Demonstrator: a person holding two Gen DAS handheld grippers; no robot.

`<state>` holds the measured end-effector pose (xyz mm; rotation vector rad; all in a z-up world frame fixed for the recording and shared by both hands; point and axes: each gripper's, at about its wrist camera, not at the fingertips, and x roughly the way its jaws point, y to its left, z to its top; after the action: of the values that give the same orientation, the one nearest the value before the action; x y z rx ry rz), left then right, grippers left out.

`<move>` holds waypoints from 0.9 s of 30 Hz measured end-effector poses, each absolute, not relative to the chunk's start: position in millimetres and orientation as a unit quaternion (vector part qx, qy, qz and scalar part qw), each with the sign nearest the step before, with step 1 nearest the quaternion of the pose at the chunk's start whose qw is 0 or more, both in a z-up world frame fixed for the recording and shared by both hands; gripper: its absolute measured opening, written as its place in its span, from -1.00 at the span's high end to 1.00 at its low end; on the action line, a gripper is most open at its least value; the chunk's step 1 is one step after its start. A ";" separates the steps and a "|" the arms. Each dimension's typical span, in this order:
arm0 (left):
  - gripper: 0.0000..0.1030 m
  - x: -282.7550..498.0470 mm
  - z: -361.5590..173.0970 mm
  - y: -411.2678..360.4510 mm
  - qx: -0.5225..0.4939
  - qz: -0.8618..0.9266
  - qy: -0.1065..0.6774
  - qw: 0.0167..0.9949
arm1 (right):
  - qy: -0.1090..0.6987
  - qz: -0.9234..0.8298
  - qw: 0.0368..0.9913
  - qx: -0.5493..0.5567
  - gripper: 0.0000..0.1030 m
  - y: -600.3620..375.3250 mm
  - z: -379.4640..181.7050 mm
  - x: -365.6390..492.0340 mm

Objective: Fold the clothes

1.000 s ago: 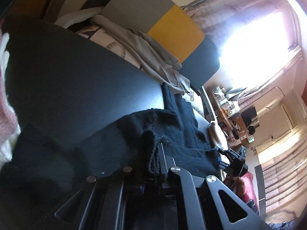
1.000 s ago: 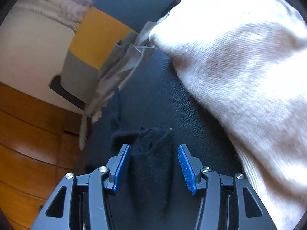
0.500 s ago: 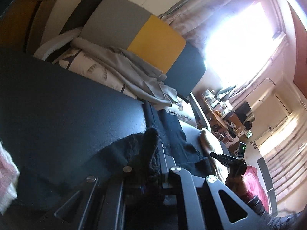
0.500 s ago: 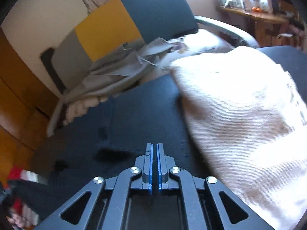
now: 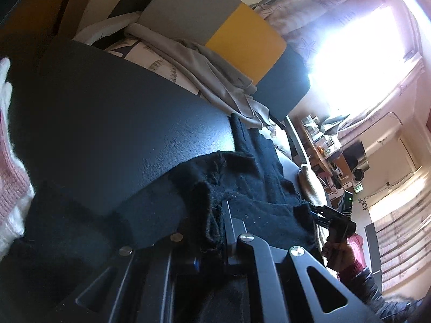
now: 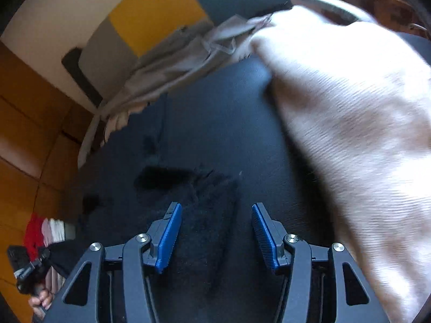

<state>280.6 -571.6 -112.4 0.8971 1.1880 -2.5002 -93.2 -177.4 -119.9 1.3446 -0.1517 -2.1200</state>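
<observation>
A bunched fold of the black garment point(image 5: 258, 188) is pinched in the left gripper point(image 5: 215, 223). The right gripper point(image 6: 215, 238) is held spread over that garment, spread across the black tabletop point(image 6: 229, 113); a white knit point(image 6: 350, 113) lies beyond.

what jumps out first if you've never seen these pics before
First the black knit garment, bunched on the dark table and pinched in the left tongs at the bottom of the left wrist view. In the right wrist view, the right tongs gape open with blue pads over the same garment, a big cream sweater filling the right side.
</observation>
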 end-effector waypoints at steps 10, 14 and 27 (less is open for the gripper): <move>0.85 257.9 -84.0 -578.7 0.274 -0.881 0.367 0.118 | 0.051 -0.855 0.240 0.457 0.87 -186.2 -108.1 -90.9; 0.85 245.2 -139.1 -587.6 0.353 -0.842 0.381 0.145 | 0.078 -0.855 0.194 0.475 0.87 -183.5 -133.4 -100.2; 0.48 264.4 -162.7 -612.7 0.329 -0.806 0.485 0.084 | 0.042 -0.850 0.299 0.432 -0.19 -184.6 -81.1 -68.5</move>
<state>264.4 -612.7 -162.7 0.9819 1.4472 -2.4050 -68.5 -184.6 -81.1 1.1474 0.1110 -2.2570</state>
